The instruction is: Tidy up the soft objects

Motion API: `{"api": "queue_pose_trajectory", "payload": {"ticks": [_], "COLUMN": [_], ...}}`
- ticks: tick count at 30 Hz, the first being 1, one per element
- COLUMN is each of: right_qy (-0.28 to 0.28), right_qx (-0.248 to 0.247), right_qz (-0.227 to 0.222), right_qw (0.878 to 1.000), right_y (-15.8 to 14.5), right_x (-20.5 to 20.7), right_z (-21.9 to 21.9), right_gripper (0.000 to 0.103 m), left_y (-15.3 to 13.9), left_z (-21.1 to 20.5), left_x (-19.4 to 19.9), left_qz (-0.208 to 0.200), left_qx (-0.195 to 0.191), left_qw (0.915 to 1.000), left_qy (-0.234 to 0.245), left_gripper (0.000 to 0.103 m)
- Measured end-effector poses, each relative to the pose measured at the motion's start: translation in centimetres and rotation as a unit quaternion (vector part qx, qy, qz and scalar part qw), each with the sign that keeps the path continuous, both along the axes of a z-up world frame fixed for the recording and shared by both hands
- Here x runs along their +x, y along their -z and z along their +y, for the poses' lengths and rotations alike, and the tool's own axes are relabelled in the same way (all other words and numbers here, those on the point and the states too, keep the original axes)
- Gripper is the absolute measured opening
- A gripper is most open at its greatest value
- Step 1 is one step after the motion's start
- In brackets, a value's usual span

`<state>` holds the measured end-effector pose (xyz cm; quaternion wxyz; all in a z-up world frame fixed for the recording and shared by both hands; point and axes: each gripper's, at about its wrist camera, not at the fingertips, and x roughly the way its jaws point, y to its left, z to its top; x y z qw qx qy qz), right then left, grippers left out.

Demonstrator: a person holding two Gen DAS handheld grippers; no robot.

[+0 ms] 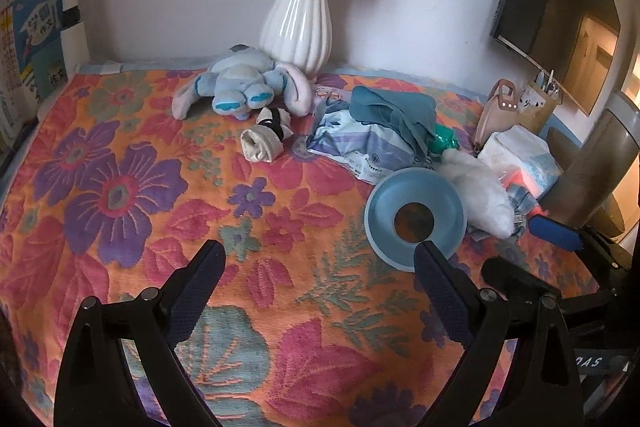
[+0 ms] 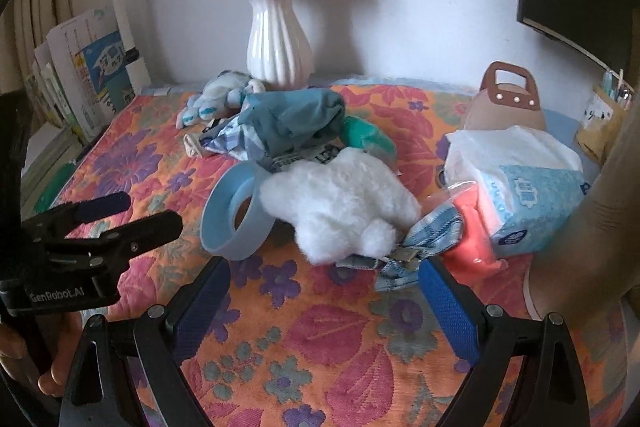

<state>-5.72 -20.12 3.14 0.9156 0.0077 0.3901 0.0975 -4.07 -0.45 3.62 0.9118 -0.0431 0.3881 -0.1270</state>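
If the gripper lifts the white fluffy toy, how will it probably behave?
The white fluffy toy looks plush, so it probably compresses and sags. It likely weighs little. The checked blue cloth touches it and might drag along.

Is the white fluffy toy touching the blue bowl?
Touching. The right wrist view shows the white fluffy toy pressed against the rim of the tipped blue bowl, with no gap between them.

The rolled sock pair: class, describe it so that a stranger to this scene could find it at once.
Start at the white ribbed vase at the back of the floral cloth. In front of it lies a blue plush toy; the rolled sock pair sits just in front of that. Alone among its neighbours, it is a small cream bundle with a black band.
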Motion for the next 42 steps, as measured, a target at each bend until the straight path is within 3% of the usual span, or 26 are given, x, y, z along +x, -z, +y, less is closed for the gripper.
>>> {"api": "queue_pose_trajectory", "payload": {"ticks": [42], "right_qy": [0.007], "right_qx": [-0.009], "right_qz": [-0.002], "right_qw": [1.0], "right_y": [0.34], "right_x": [0.28], "right_z": [0.38], "right_gripper": [0.095], "left_y": [0.18], "left_z": [0.04], "left_x": [0.0], "left_qz": [0.002], "left_qx": [-0.009], "left_qw": [0.9999], "left_qy": [0.01], "left_gripper": [0.095]}}
